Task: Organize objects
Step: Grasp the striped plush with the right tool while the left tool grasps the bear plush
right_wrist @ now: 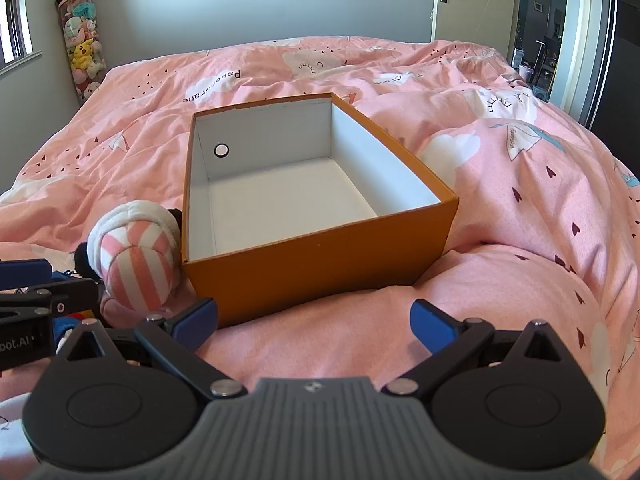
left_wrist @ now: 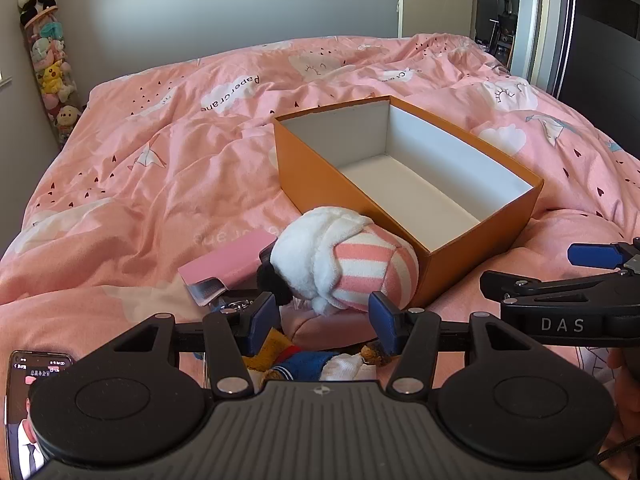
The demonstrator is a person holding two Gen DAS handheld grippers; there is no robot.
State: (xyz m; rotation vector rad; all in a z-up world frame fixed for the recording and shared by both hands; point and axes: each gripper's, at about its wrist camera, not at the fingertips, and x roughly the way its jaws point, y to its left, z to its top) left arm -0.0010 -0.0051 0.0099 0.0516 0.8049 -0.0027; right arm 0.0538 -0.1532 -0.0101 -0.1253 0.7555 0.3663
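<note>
An open orange box (left_wrist: 352, 196) with a white, empty inside lies on the pink bed; it also shows in the right wrist view (right_wrist: 320, 264). A plush toy with a pink-and-white striped body (left_wrist: 360, 268) lies against the box's near left corner, also seen in the right wrist view (right_wrist: 136, 268). My left gripper (left_wrist: 322, 322) is open, its blue pads on either side of the toy's lower end; I cannot tell if they touch it. My right gripper (right_wrist: 314, 326) is open and empty over the duvet, just in front of the box.
A small pink box (left_wrist: 228, 264) lies left of the plush toy. More soft toys (left_wrist: 316, 364) lie under the left gripper. A phone (left_wrist: 24, 412) lies at the bottom left. The pink duvet (right_wrist: 520, 208) covers the bed. A tube of plush toys (right_wrist: 80, 40) stands in the far left corner.
</note>
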